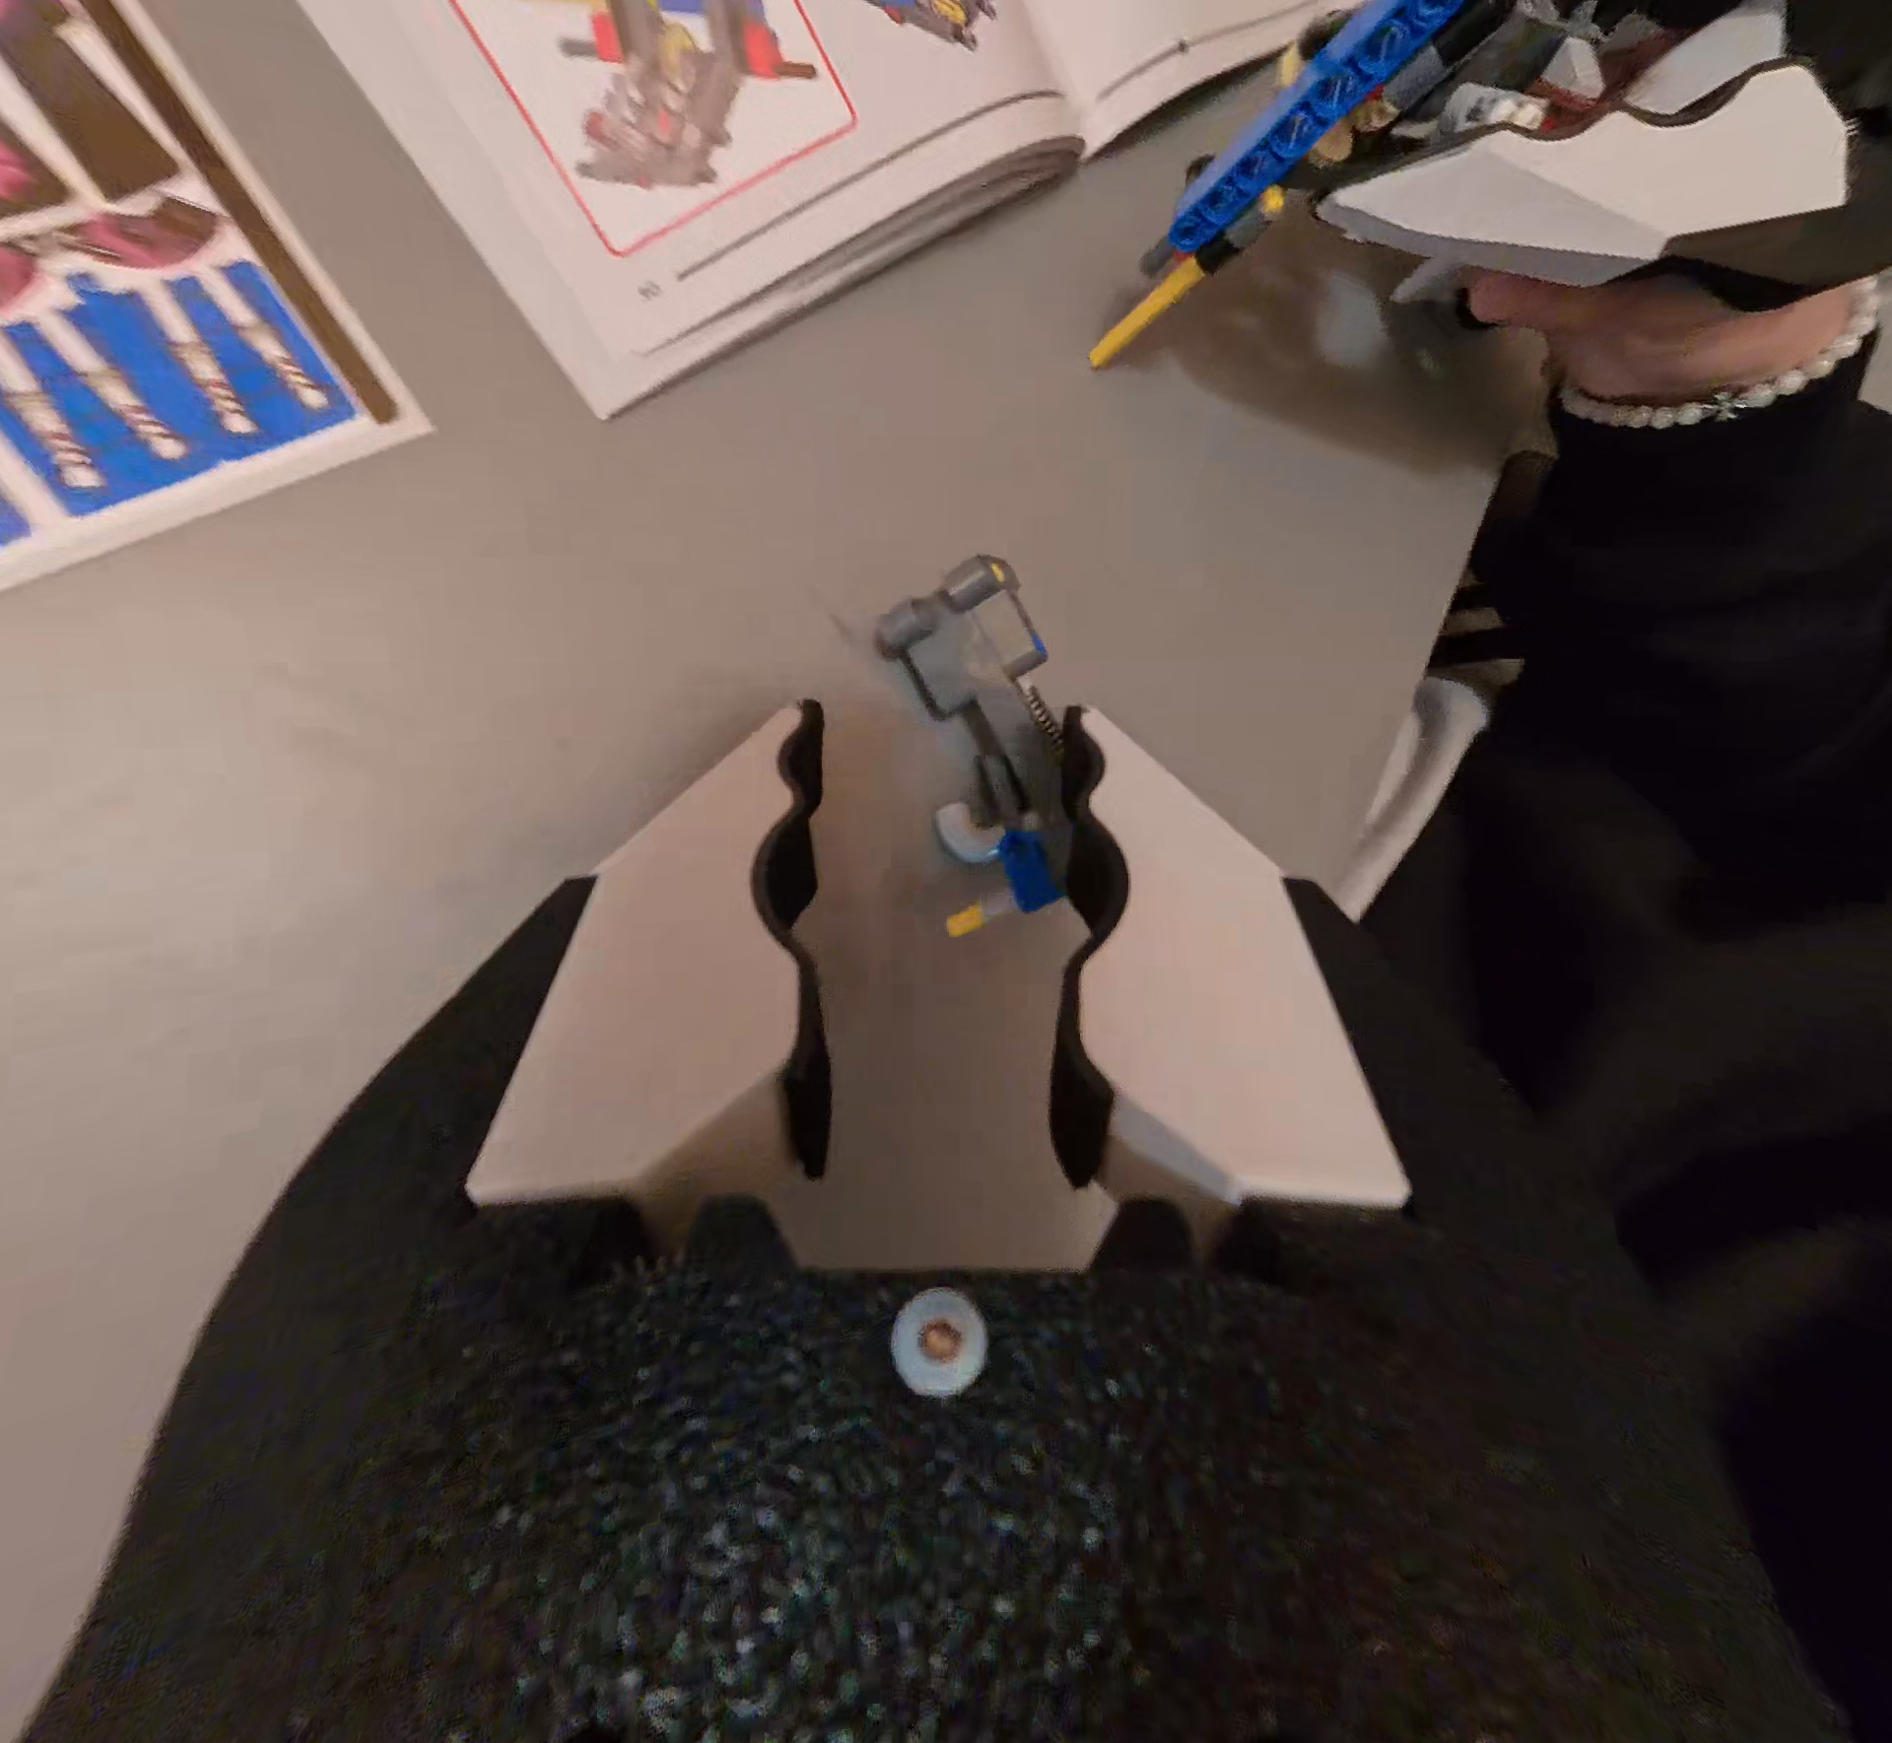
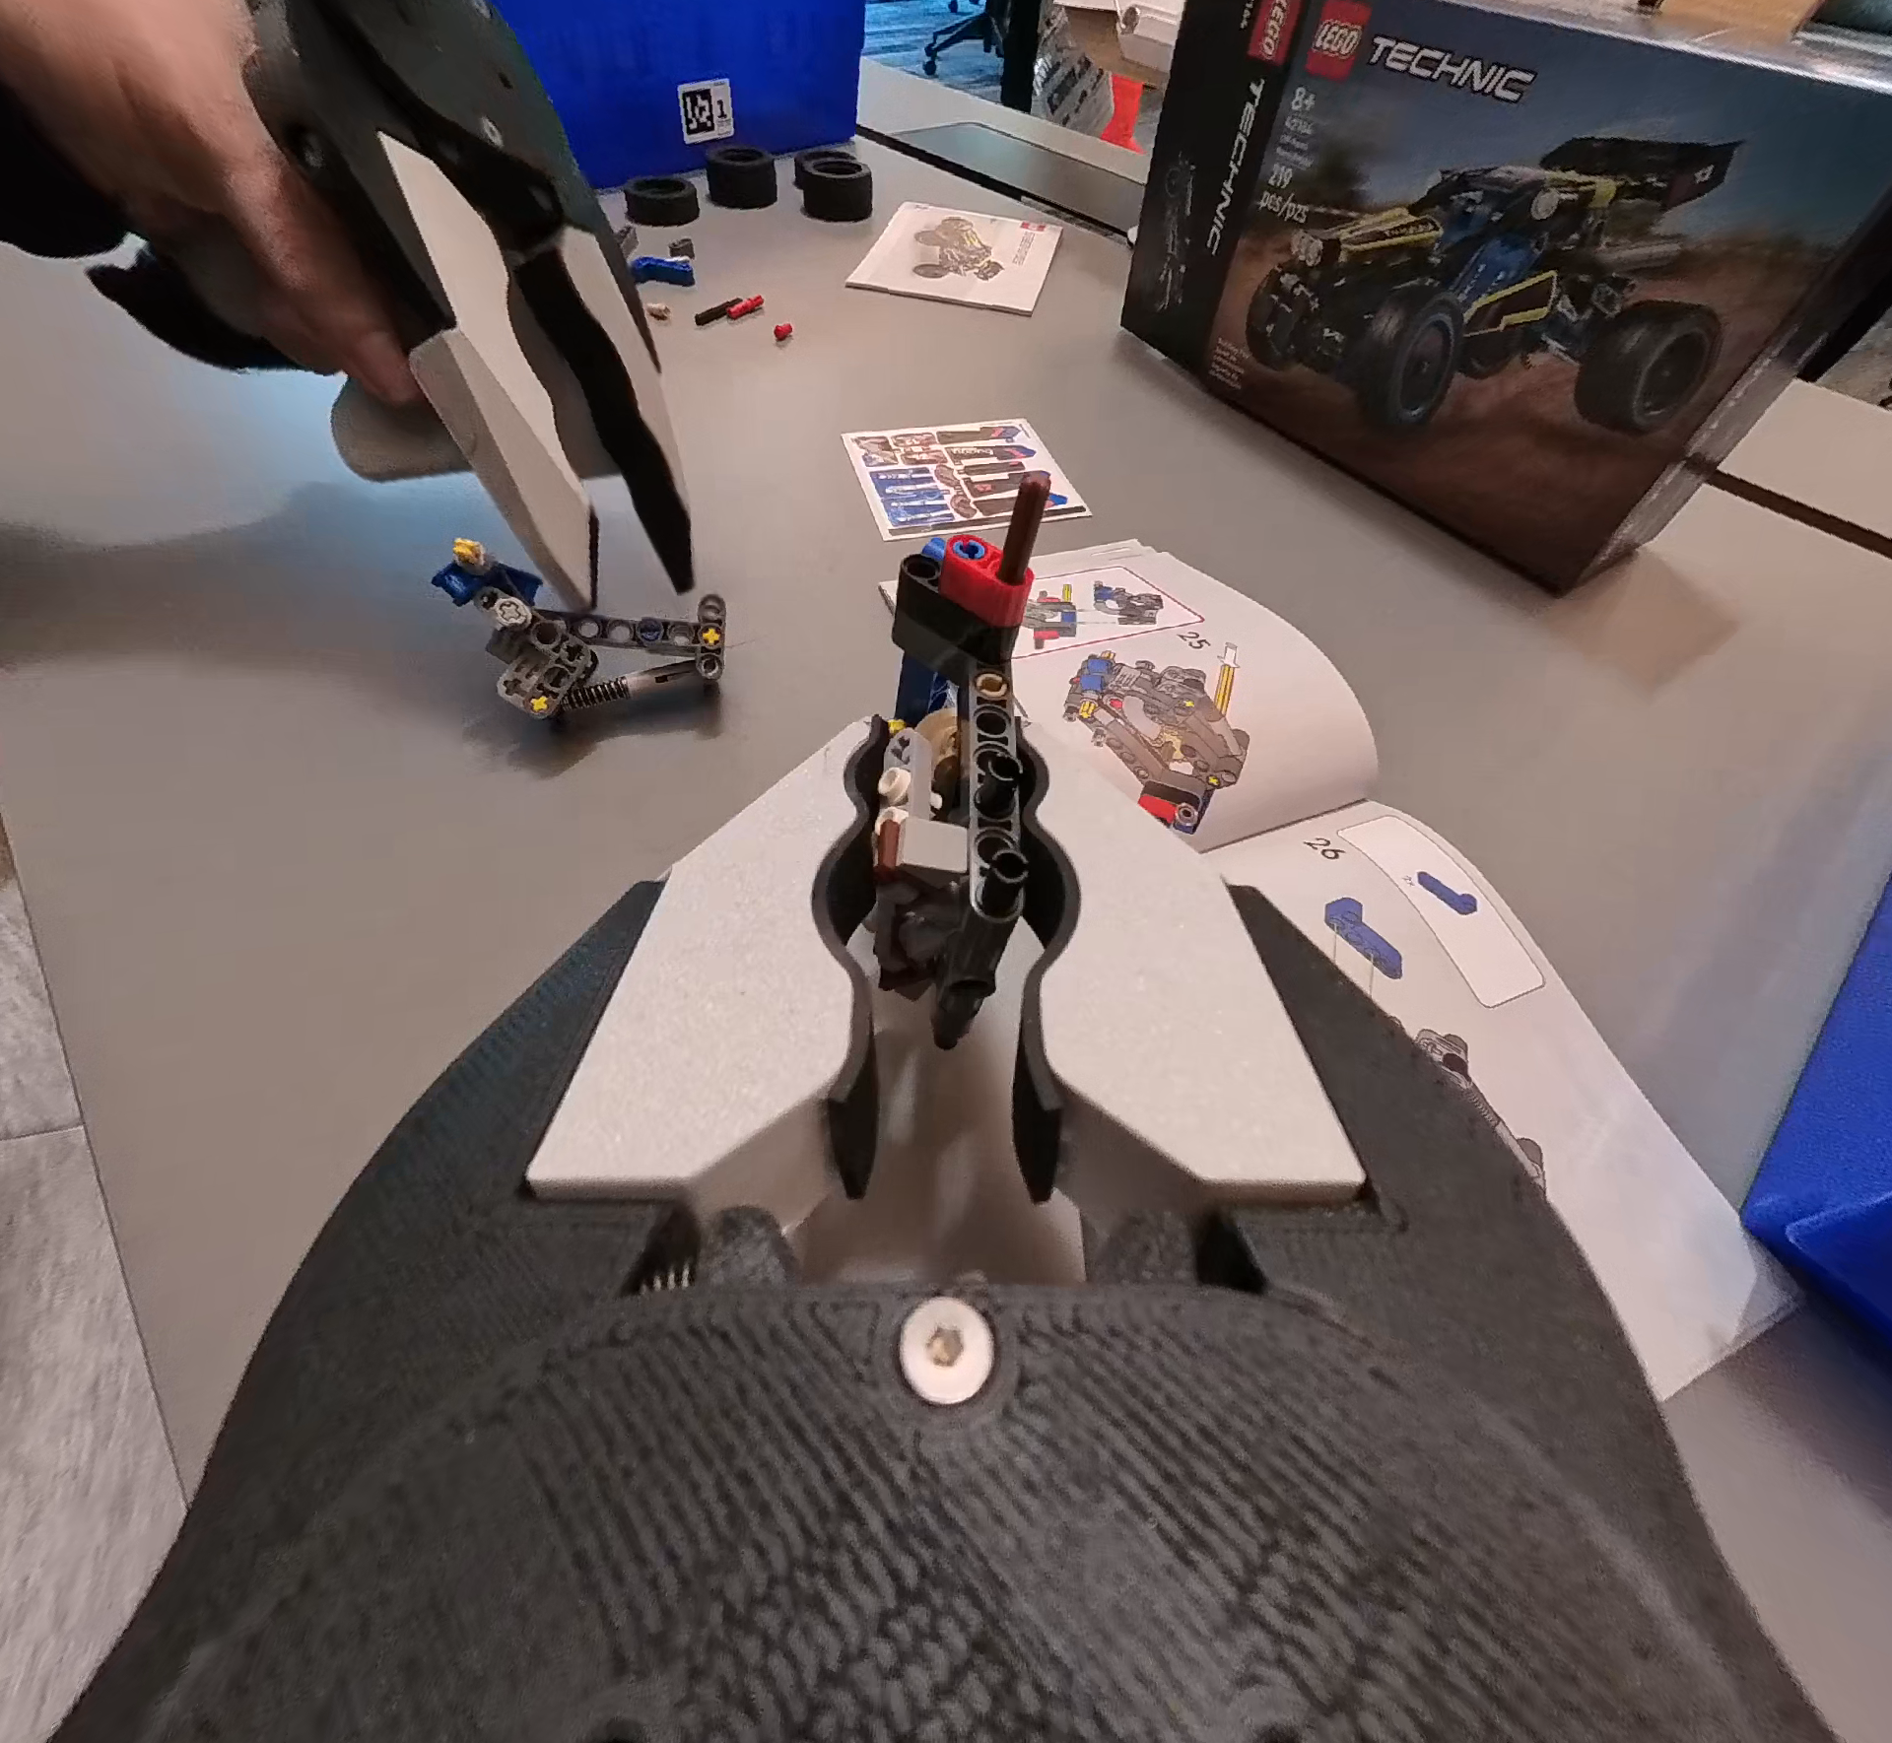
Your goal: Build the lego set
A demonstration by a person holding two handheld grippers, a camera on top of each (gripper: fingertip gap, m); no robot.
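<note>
My left gripper (image 1: 942, 732) is open, pointing down at the grey table (image 1: 512, 773). A small grey sub-assembly (image 1: 973, 721) with a spring, a blue piece and a yellow pin lies between its fingertips, close against the right finger. In the right wrist view the left gripper (image 2: 630, 583) hovers just above this sub-assembly (image 2: 614, 655). My right gripper (image 2: 947, 752) is shut on the main assembly (image 2: 983, 609), which has black beams, a red connector and a brown axle, and holds it above the table. In the left wrist view the right gripper (image 1: 1433, 76) and its assembly's blue beam (image 1: 1331, 117) are at the upper right.
An open instruction booklet (image 2: 1280, 752) and a sticker sheet (image 2: 962, 476) lie beyond the grippers. The set's box (image 2: 1485, 261) stands at the right. A blue bin (image 2: 665, 25), black tyres (image 2: 747, 179), loose small pieces (image 2: 717, 302) and a leaflet (image 2: 952, 256) are at the back.
</note>
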